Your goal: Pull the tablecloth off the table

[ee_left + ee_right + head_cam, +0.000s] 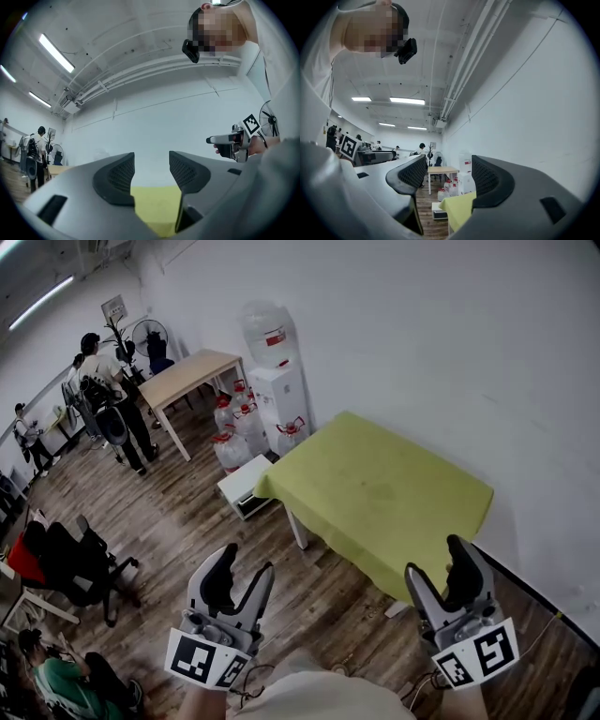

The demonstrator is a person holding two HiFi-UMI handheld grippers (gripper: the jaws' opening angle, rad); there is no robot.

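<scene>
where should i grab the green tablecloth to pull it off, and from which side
Probably the tablecloth by its hem hanging over the near long edge, coming from the person's side: it droops free there, easy to pinch.

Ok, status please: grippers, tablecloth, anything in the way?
Left gripper open, empty. Right gripper open, empty. Tablecloth lies spread, untouched. Nothing blocks its near edge.

The head view looks steeply down from well back. Both gripper views look low across the room, sharing the tablecloth [375,488] with it.
</scene>
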